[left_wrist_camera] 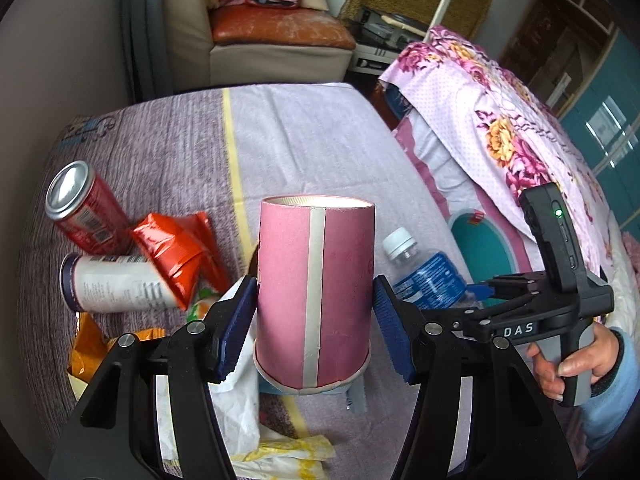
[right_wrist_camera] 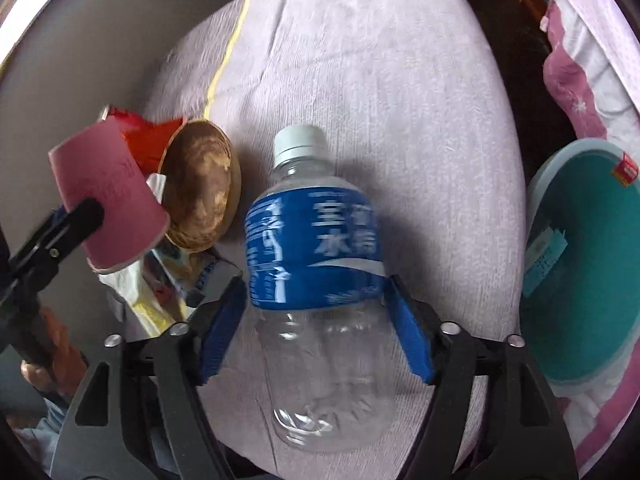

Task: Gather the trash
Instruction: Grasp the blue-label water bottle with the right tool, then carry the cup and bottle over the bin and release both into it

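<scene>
At the far left of the covered table [left_wrist_camera: 320, 128], a red can [left_wrist_camera: 82, 208], a white can [left_wrist_camera: 116, 282] and an orange snack bag [left_wrist_camera: 176, 256] are left lying. In the middle, an upturned pink paper cup [left_wrist_camera: 316, 292] is clamped by the left gripper [left_wrist_camera: 315, 324]. To its right, a lying water bottle [right_wrist_camera: 316, 280] is straddled by the right gripper [right_wrist_camera: 316, 324], whose pads stand apart at the label, seemingly not pressing. The pick-up step is judged in hand; closure on the bottle is called for next, then carriage to the teal bin [right_wrist_camera: 580, 264] at the right.
</scene>
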The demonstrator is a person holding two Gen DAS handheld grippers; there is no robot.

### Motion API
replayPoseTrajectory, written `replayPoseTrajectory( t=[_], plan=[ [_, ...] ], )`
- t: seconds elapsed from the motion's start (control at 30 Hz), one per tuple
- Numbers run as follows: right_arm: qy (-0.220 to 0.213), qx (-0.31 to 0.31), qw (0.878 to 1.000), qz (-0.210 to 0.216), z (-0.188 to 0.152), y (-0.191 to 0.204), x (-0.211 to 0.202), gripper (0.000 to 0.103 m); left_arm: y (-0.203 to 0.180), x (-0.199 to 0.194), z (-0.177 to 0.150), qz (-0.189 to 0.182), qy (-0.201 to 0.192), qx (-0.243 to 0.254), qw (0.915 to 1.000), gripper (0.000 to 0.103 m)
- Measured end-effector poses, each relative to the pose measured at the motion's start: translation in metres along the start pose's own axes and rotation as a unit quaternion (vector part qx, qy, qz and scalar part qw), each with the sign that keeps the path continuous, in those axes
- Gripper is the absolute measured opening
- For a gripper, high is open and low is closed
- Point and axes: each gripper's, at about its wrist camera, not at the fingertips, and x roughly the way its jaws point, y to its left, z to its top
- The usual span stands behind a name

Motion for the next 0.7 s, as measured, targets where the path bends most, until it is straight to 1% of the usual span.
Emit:
replayPoseTrajectory(
  t=[0.07,0.1,0.13,0.17,0.3,0.37,0.5,0.57,0.67,0.7],
  plan=[
    [0.003,-0.006,1.000,-0.010,0.002,0.004,0.005,0.073,0.004,-0.001,-0.002,0.000,0.000,-0.004,1.0000,0.060],
    [0.006,-0.010,1.000,-0.015,0.002,0.007,0.008,0.071,0.005,-0.001,-0.002,0.000,0.000,-0.006,1.0000,0.060],
    [0.003,-0.019,0.999,-0.031,0.000,0.010,0.010,0.062,0.006,-0.002,-0.003,0.000,0.001,-0.007,1.0000,0.060],
    [-0.004,-0.026,0.999,-0.040,-0.003,0.013,0.010,0.062,0.006,-0.001,-0.003,0.000,0.001,-0.007,1.0000,0.060],
    [-0.047,-0.008,0.999,-0.019,-0.015,0.011,-0.014,0.062,0.000,0.002,-0.005,-0.006,0.005,0.000,1.0000,0.060],
    [-0.069,0.018,0.997,0.000,-0.022,0.002,-0.031,0.062,-0.005,0.005,-0.003,-0.009,0.007,0.007,0.9999,0.060],
    [-0.107,0.045,0.993,0.010,-0.034,-0.015,-0.064,0.062,-0.030,0.010,0.001,-0.016,0.010,0.031,0.9994,0.060],
    [-0.121,0.058,0.991,0.014,-0.037,-0.023,-0.073,0.062,-0.042,0.014,0.003,-0.019,0.010,0.041,0.9989,0.060],
    [-0.150,0.086,0.985,0.014,-0.050,-0.046,-0.098,0.062,-0.067,0.021,0.008,-0.026,0.014,0.059,0.9978,0.060],
    [-0.154,0.092,0.984,0.014,-0.047,-0.052,-0.101,0.062,-0.075,0.024,0.010,-0.028,0.016,0.065,0.9974,0.060]
  ],
)
